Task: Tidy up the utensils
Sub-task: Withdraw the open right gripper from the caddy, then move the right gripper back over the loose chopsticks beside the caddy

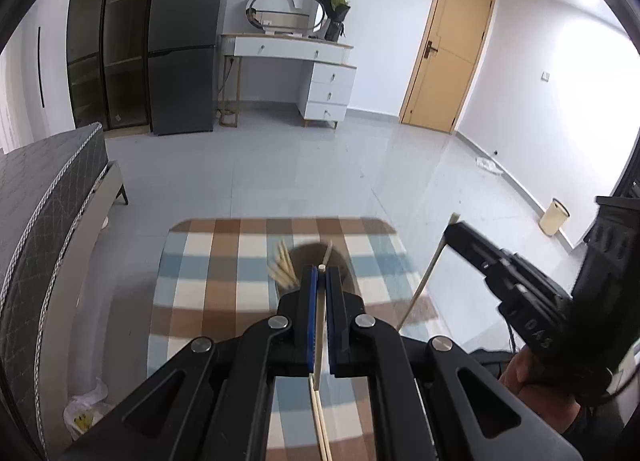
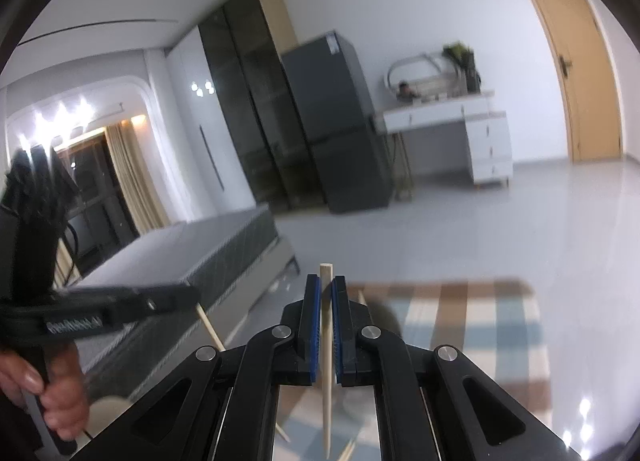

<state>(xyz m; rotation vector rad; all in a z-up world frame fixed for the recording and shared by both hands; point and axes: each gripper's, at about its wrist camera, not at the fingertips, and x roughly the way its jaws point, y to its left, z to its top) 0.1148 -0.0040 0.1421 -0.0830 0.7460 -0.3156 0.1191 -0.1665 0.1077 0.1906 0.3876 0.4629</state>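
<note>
Grey tiled floor point(image 1: 304, 165) is seen around a small table with a checked cloth point(image 1: 224, 261), brown, blue and white; a fridge point(image 1: 186, 41), a white desk point(image 1: 304, 57) with a mirror and plant, a wooden door point(image 1: 448, 53) and a bed point(image 1: 44, 197) are seen behind. On the cloth a dark holder point(image 1: 308, 257) is seen, blurred, with a bunch of pale chopsticks point(image 1: 282, 265) leaning at its left rim. Left gripper point(image 1: 320, 273) is shown closed, blue pads clamped on a chopstick point(image 1: 319, 345) that runs lengthwise between the jaws, its tip just past them; below the pads a pair of sticks seems to be held, though this cannot be told for sure. Right gripper point(image 2: 326, 285) is likewise closed on a single stick point(image 2: 327, 361), tip protruding above the pads, tail hanging down over the cloth. In the left view the right gripper is seen at right, raised beside the table edge, its stick slanting down. In the right view the left gripper is seen at left, held by a hand point(image 2: 52, 393), stick angled down from it. Both tools are held above the table, apart from the holder.
</note>
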